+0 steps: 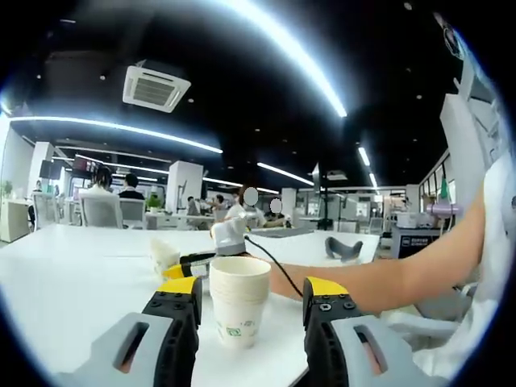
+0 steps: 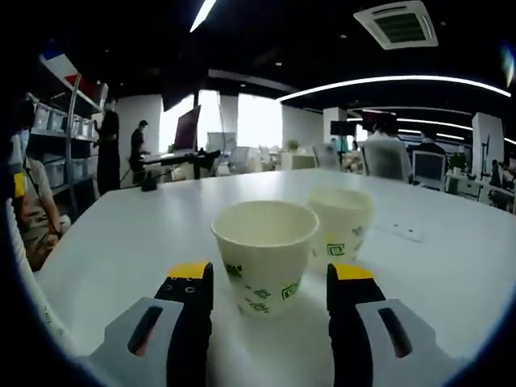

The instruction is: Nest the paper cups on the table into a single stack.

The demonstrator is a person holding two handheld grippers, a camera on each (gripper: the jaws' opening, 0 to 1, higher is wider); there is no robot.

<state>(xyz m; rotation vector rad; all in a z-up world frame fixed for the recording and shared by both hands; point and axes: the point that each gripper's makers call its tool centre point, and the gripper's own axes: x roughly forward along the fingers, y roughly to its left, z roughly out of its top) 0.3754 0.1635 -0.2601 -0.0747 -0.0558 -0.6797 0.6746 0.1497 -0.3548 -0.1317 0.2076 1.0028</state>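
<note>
A stack of nested white paper cups (image 1: 238,305) with green print stands upright on the white table (image 1: 72,290), between the jaws of my left gripper (image 1: 252,289), which is open with a gap on each side. Farther back, my right gripper (image 1: 184,266) reaches in from the right, held by a person's bare arm (image 1: 387,278), with a small cup (image 1: 164,256) just at its tip. In the right gripper view, a single cup (image 2: 264,256) stands upright between the spread jaws of my right gripper (image 2: 271,274), which is open. A second cup (image 2: 343,222) stands just behind it to the right.
A dark curved object (image 1: 343,248) lies at the table's far side. A small flat white item (image 2: 403,232) rests on the table to the right. Office chairs, desks and several people sit beyond. Shelves with boxes (image 2: 56,121) stand past the table's left edge.
</note>
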